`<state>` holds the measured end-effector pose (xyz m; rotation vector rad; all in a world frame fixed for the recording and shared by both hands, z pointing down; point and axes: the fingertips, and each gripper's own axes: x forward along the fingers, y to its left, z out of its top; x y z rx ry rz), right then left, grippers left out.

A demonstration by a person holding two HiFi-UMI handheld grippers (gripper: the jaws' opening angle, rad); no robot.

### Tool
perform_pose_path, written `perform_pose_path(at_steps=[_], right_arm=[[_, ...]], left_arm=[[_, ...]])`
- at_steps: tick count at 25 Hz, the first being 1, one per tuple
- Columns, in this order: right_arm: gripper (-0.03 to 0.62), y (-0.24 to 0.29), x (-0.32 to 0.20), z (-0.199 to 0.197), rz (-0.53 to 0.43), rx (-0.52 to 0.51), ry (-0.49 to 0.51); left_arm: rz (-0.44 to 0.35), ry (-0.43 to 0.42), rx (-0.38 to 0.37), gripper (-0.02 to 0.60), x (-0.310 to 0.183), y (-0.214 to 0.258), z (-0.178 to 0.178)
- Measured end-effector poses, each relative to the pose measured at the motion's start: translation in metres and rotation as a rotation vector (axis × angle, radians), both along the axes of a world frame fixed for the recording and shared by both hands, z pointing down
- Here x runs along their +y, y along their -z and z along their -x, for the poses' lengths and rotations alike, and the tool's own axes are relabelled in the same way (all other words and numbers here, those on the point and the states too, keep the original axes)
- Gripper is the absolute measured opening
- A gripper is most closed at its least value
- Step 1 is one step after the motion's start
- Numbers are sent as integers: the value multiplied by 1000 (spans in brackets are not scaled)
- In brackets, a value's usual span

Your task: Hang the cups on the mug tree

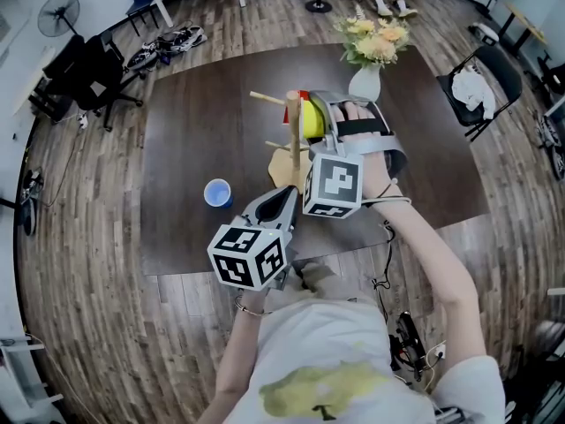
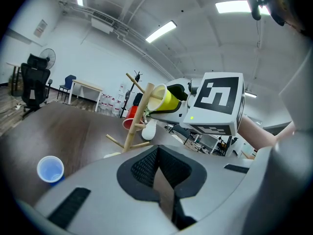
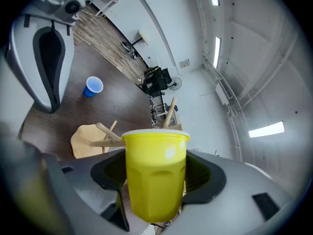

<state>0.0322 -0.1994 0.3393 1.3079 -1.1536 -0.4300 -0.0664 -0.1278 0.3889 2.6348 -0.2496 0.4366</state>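
A: Status on the yellow cup?

B: It sits between the jaws of the right gripper, clamped on both sides by the dark pads. The jaws stand wide because the cup is wide. In the head view the cup is tipped on its side, with its rim toward the mug tree.

A: How close to the tree?

B: Very close. In the left gripper view the rim is right up against the top of the wooden post, beside the upper peg. From the right gripper view, pegs poke out to the left of the rim and one stick rises behind it. I cannot tell whether any peg has gone inside the cup.

A: And the left gripper?

B: Its jaws are together with nothing between them. It hangs low, nearer the person than the tree and below the right gripper's marker cube.

A: Other cups?

B: A blue cup stands upright, mouth up, on the dark table, to the left of the tree's base and well apart from both grippers. A red cup shows just behind the post. It looks to be hanging there, but the peg itself is hidden.

A: Anything else on the table?

B: A white vase of pale flowers stands beyond the right gripper, near the far edge.
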Motion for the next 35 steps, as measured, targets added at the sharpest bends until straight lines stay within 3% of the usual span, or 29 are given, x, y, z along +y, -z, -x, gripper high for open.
perform_pose_path(at_steps=[8,15,24,29,31,35], right_arm=[[314,0,0,8,-16,-14,26],[364,4,1,16,-29,-40,55],[365,3,7,26,-44,-67,84],[362,9,13,37,-98,-90,117],[346,11,15,43,-122,-130,130],[231,15,21,57,-172,-185,150]], left_arm=[[10,7,-5,15,0,-2,2],[10,6,-9,15,0,-2,2],[7,13,-13,15,3,-3,4],[-8,31,-16,15,2,-2,8],[-13,44,-18,15,1,-2,10],[-16,78,-20,15,-1,-4,18]])
